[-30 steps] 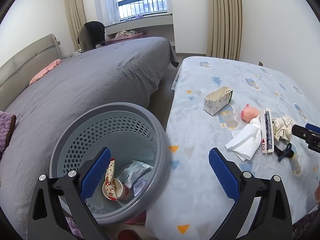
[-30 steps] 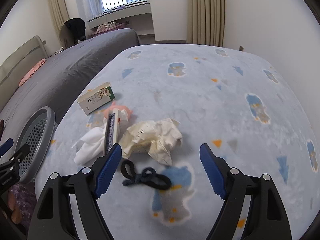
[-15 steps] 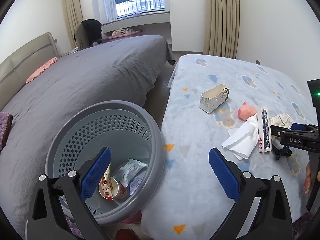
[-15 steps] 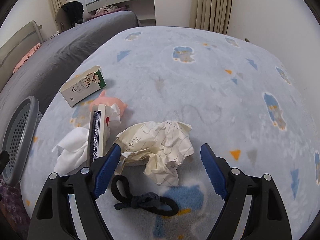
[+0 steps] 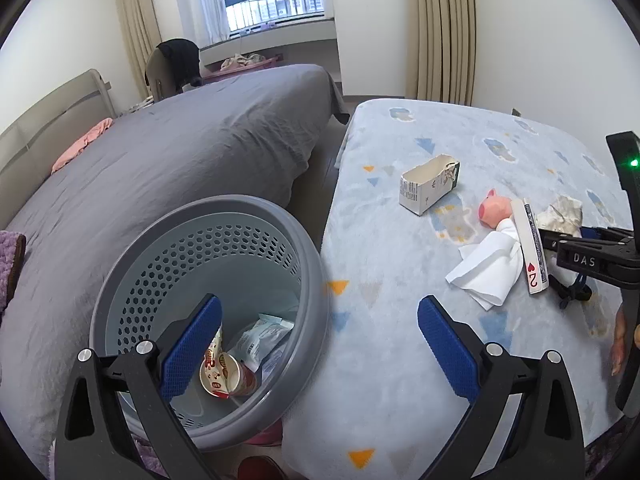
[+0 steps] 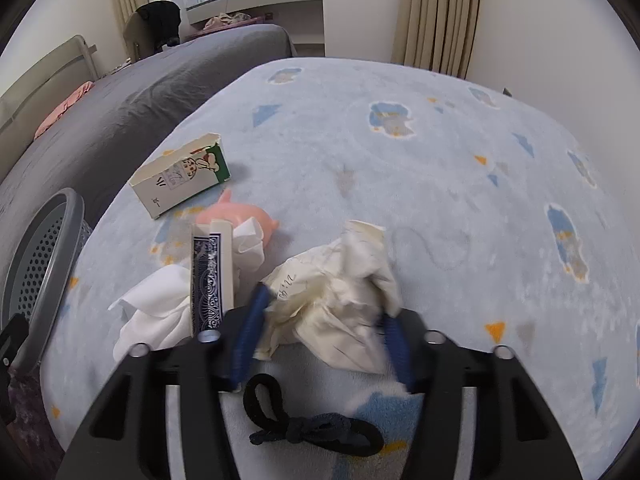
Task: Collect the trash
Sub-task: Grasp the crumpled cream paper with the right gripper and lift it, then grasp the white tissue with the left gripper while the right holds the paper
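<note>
My right gripper is closing around the crumpled cream paper on the light blue blanket; its blue pads are blurred and press the paper's sides. The paper also shows in the left wrist view, with the right gripper over it. My left gripper is open and empty, hovering over the grey perforated basket, which holds a paper cup and wrappers. An open milk carton, a white tissue and a card box lie left of the paper.
A pink pig toy lies behind the card box. A black hair tie lies under my right gripper. A grey bed stands to the left, with a gap between it and the blanket-covered bed.
My right gripper moved forward and down over the crumpled paper and its jaws have closed in on it. The left gripper stayed over the basket, open.
</note>
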The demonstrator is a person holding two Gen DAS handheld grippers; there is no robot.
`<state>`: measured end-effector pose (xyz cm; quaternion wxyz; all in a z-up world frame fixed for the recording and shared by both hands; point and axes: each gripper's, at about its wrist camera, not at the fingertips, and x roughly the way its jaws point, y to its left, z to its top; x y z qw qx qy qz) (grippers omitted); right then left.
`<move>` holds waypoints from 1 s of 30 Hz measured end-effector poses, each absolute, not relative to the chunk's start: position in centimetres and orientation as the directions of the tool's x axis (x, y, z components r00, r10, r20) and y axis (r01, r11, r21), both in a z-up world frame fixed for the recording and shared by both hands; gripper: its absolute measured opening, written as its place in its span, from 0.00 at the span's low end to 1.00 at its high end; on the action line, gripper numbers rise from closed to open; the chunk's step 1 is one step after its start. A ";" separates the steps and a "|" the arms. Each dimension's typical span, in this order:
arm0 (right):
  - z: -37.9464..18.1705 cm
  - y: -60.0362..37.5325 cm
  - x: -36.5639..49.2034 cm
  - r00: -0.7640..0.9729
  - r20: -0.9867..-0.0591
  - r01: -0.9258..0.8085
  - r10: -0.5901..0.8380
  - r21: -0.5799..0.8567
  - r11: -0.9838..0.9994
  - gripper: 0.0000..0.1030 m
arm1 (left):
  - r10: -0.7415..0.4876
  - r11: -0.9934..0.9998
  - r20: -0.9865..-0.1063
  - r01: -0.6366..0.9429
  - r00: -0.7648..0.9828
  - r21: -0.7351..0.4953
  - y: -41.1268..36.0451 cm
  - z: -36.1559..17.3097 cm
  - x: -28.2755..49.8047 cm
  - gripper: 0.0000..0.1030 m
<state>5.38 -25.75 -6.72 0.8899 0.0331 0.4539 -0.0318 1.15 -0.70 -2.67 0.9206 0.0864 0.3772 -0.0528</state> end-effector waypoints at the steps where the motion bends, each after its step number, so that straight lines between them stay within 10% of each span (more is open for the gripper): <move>1: -6.6 -25.7 5.2 0.591 -0.806 0.081 -0.021 0.033 0.996 0.43 | -0.033 0.979 -0.705 0.167 0.708 0.122 -0.8 -2.8 1.2 0.94; 30: -2.3 -33.0 -2.7 0.692 -0.713 0.163 0.116 0.311 0.936 0.41 | -0.146 0.922 -0.772 0.368 0.619 0.120 -10.9 -6.2 3.8 0.94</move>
